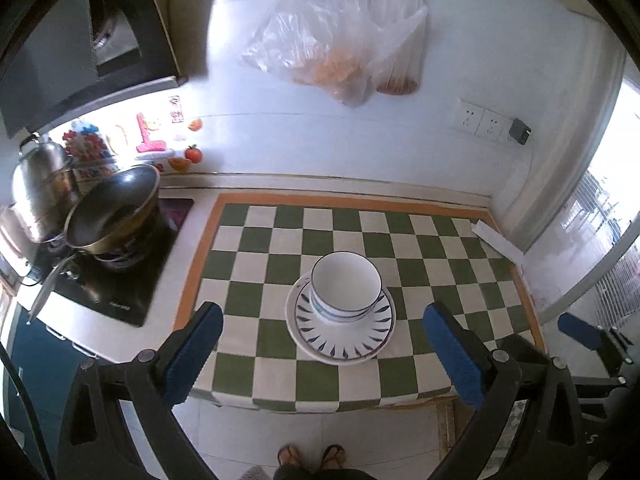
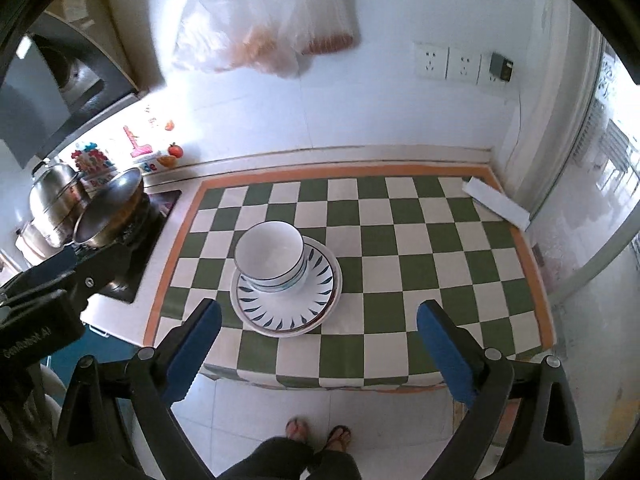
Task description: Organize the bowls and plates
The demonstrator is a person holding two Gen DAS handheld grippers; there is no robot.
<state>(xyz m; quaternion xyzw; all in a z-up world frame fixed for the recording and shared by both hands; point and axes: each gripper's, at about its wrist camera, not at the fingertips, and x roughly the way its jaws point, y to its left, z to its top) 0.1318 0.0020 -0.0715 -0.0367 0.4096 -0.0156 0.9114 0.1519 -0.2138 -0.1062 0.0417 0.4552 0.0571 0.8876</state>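
Observation:
A white bowl with blue rim lines (image 1: 346,286) (image 2: 272,258) stands nested on another bowl, on top of stacked white plates with blue leaf marks (image 1: 342,338) (image 2: 286,310). The stack sits on the green and white checked cloth (image 1: 440,272) (image 2: 420,264). My left gripper (image 1: 322,354) is open and empty, held above the counter's front edge, just short of the stack. My right gripper (image 2: 318,350) is open and empty, to the right of and behind the stack. The right gripper's blue pad also shows at the right in the left wrist view (image 1: 580,330).
A black stove (image 1: 120,280) (image 2: 132,248) with a dark pan (image 1: 114,210) (image 2: 110,210) and a steel pot (image 1: 42,184) (image 2: 54,196) lies left. A white box (image 1: 498,242) (image 2: 496,202) lies at the cloth's far right corner. Plastic bags (image 1: 344,36) (image 2: 260,20) hang on the wall.

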